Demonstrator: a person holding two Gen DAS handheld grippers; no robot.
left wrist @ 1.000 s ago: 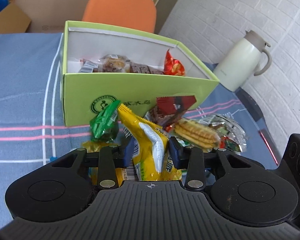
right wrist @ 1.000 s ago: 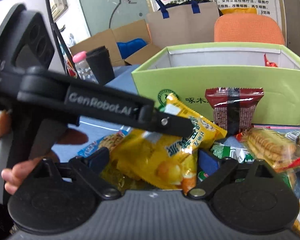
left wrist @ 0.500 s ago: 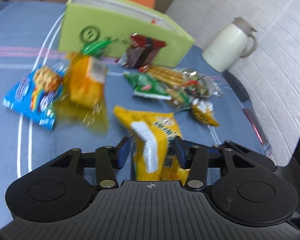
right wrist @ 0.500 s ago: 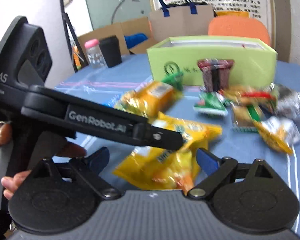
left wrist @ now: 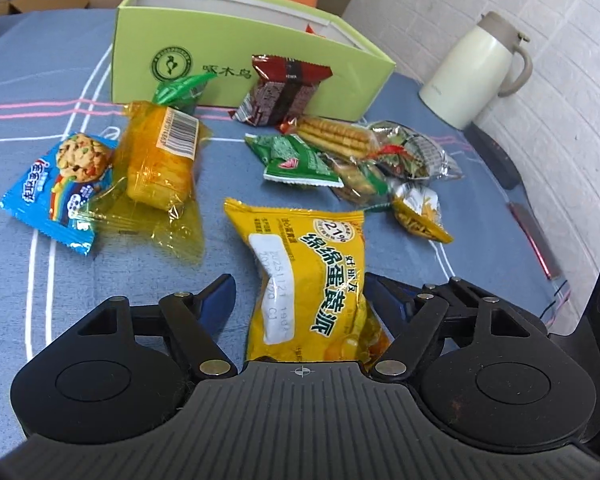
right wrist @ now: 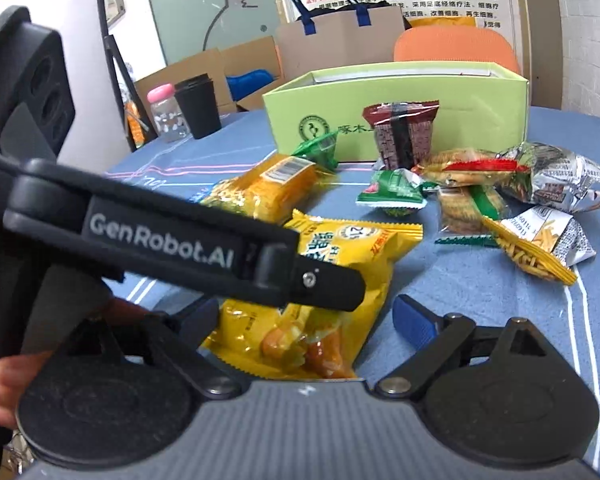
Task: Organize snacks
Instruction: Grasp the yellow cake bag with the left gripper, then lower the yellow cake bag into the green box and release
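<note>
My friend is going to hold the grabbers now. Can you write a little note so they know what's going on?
Left gripper: opening, pads off the yellow egg-pie packet lying between them on the blue tablecloth.
Right gripper: open, around the same packet, not pressing it.
Green box: at the back; a red wrapper shows inside.
Left to do: the packet, blue cookie pack, clear-wrapped yellow cake, dark red wafer pack and the pile at right are outside the box.

Glossy plastic yellow snack packet [left wrist: 316,280]; matt green cardboard box [left wrist: 236,60]; woven cloth tablecloth [left wrist: 40,92].
</note>
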